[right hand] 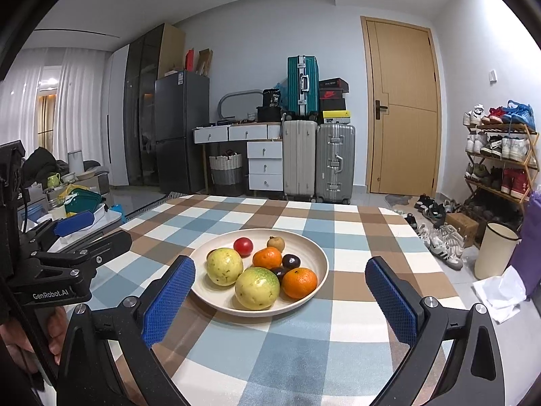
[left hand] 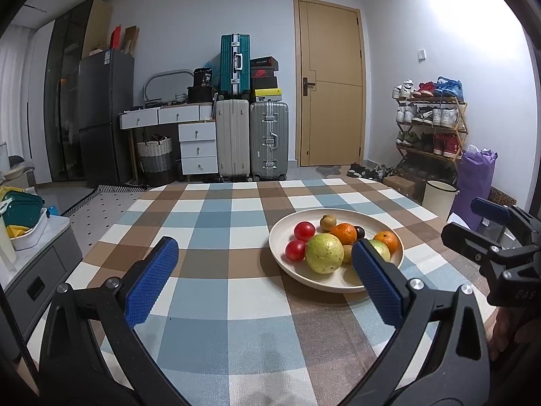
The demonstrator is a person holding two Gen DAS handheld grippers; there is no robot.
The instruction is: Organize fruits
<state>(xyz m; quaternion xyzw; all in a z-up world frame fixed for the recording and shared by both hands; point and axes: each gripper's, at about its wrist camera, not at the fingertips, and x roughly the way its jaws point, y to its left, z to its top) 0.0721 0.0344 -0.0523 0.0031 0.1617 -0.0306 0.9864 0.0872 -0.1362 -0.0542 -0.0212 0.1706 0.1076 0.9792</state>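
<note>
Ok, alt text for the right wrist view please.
A cream plate of mixed fruit sits on a checked tablecloth just ahead of the open, empty right gripper. The left gripper shows at the left edge; suitcases and a door stand behind.

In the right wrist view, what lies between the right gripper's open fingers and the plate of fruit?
Only bare checked tablecloth separates the right gripper from the plate; the right wrist view shows this.

Left gripper [left hand: 262, 275], right gripper [right hand: 280, 289]: fingers apart.

Green guava [left hand: 380, 248] half hidden behind tool.
</note>
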